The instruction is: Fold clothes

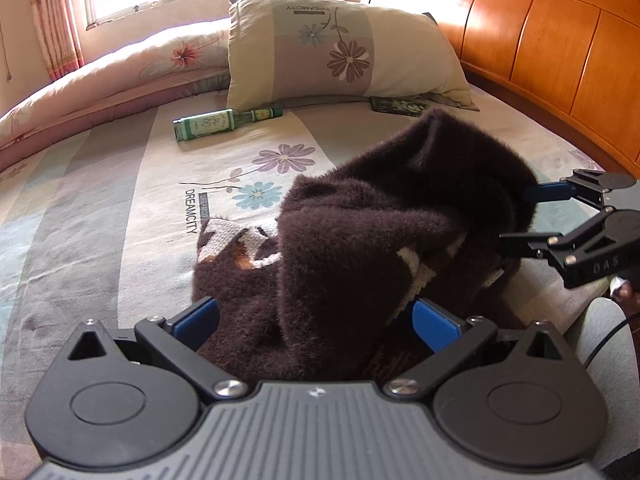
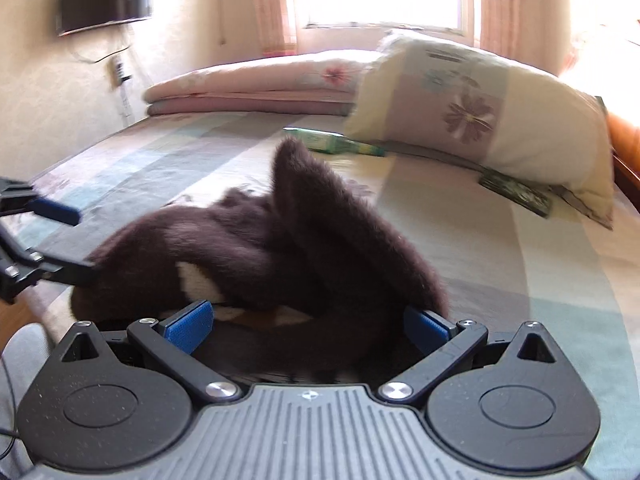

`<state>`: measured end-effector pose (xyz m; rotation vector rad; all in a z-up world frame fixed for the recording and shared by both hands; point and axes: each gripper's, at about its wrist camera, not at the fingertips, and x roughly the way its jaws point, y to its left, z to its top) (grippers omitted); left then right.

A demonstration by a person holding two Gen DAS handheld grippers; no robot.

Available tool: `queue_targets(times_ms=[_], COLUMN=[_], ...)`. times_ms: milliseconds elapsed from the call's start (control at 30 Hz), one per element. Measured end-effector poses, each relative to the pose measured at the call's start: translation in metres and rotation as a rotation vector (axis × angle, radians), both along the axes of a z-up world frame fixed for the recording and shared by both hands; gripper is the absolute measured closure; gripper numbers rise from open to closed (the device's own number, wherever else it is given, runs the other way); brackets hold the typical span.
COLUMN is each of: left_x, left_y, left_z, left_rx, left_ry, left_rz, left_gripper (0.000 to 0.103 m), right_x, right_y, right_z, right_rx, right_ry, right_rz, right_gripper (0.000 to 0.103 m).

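A dark brown fuzzy sweater (image 1: 360,216) with a white and orange pattern lies bunched on the striped floral bedsheet (image 1: 120,200). My left gripper (image 1: 316,320) is open, its blue pads either side of the sweater's near edge. My right gripper (image 1: 516,216) shows at the right of the left wrist view, jaws apart around the sweater's right side. In the right wrist view the sweater (image 2: 280,232) fills the space between my open right gripper (image 2: 308,324), with one fold standing up. The left gripper (image 2: 72,240) shows there at the left edge, open by the sweater.
A green glass bottle (image 1: 224,122) lies on the sheet in front of a floral pillow (image 1: 340,52). A dark flat packet (image 1: 400,105) lies by the pillow. A folded pink quilt (image 1: 100,80) lies under the window. The wooden headboard (image 1: 540,40) stands at the right.
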<state>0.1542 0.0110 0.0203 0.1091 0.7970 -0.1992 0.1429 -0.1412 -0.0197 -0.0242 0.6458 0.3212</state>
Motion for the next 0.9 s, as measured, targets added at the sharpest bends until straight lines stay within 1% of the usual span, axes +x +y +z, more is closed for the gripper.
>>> queue_targets(times_ms=[133, 200, 300, 467, 633, 667, 733, 800, 867, 900], left_x=[0.004, 0.006, 0.009, 0.014, 0.015, 0.014, 0.014, 0.016, 0.018, 0.019], left_y=[-0.005, -0.006, -0.009, -0.010, -0.010, -0.011, -0.012, -0.015, -0.017, -0.019], left_z=[-0.002, -0.003, -0.005, -0.011, -0.014, -0.014, -0.014, -0.014, -0.015, -0.015], left_rx=[0.003, 0.004, 0.004, 0.014, 0.045, 0.046, 0.050, 0.052, 0.054, 0.056], left_ry=[0.007, 0.011, 0.017, 0.037, 0.058, 0.060, 0.063, 0.066, 0.068, 0.070], left_rz=[-0.017, -0.026, -0.039, -0.051, -0.034, -0.035, -0.036, -0.039, -0.043, -0.045], left_gripper=[0.001, 0.001, 0.001, 0.001, 0.001, 0.001, 0.001, 0.001, 0.001, 0.001], right_x=[0.001, -0.002, -0.011, -0.028, -0.027, -0.024, -0.016, -0.007, 0.001, 0.005], right_y=[-0.022, -0.028, -0.032, -0.041, -0.048, -0.050, -0.054, -0.057, -0.058, -0.057], right_z=[-0.005, -0.006, -0.008, -0.009, -0.012, -0.013, -0.015, -0.017, -0.019, -0.019], right_rx=[0.058, 0.054, 0.017, 0.039, 0.002, -0.002, -0.004, -0.008, -0.013, -0.006], right_ry=[0.028, 0.029, 0.022, 0.010, 0.001, 0.007, 0.024, 0.040, 0.048, 0.048], right_rz=[-0.045, -0.057, -0.089, -0.091, -0.126, -0.136, -0.147, -0.149, -0.147, -0.138], right_gripper=[0.000, 0.000, 0.000, 0.000, 0.001, 0.004, 0.014, 0.028, 0.033, 0.033])
